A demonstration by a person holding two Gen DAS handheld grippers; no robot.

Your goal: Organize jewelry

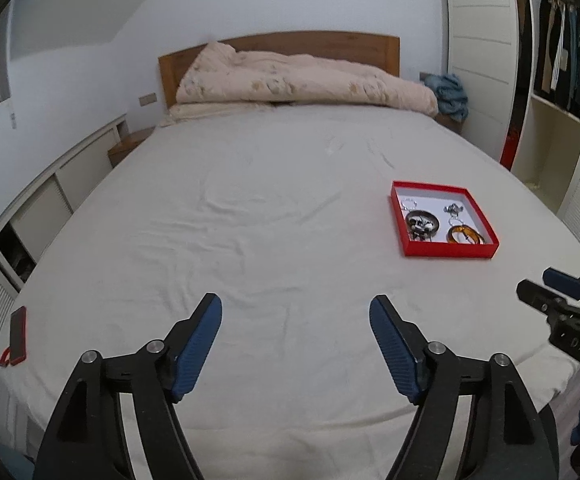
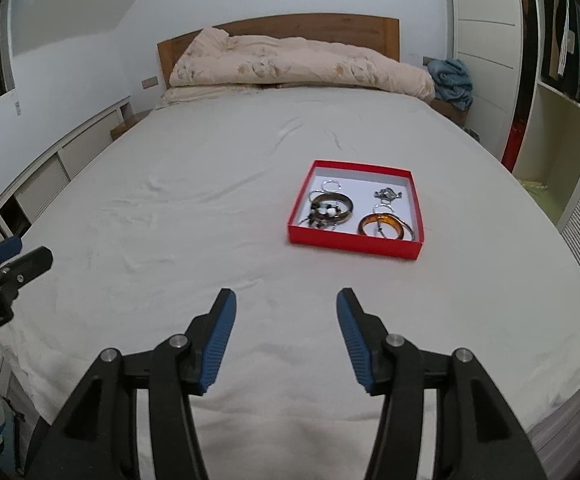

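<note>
Covering most of both views was a wide bed (image 2: 210, 208) with a pale, slightly wrinkled sheet, and at its far end a puffy cream duvet (image 2: 298, 66) lay bunched against a wooden headboard (image 2: 310, 24). At the right side stood a white wardrobe (image 1: 486, 40) with flat panel doors and open shelves where dark clothes (image 1: 562, 64) hung. A crumpled blue cloth (image 2: 452, 80) sat just beside the duvet's right end.

On the right half of the sheet lay a shallow square red box (image 2: 354, 246) with a white inside. In it were an amber, glossy bangle (image 2: 386, 226) at the near right, a dark bangle (image 2: 336, 206) at the near left with small beads inside its ring, a thin silver ring (image 2: 332, 186) behind that one, and a small silver piece (image 2: 388, 194) at the far right; its exact shape was too small to tell.

The right gripper (image 2: 286, 300) hovered above the sheet, well apart from the box, its blue ribbed pads spread wide with nothing between them. The left gripper (image 1: 296, 306) was also spread wide and held nothing, over the bare middle of the sheet. A red phone (image 1: 18, 334) lay flat near the bed's left edge
</note>
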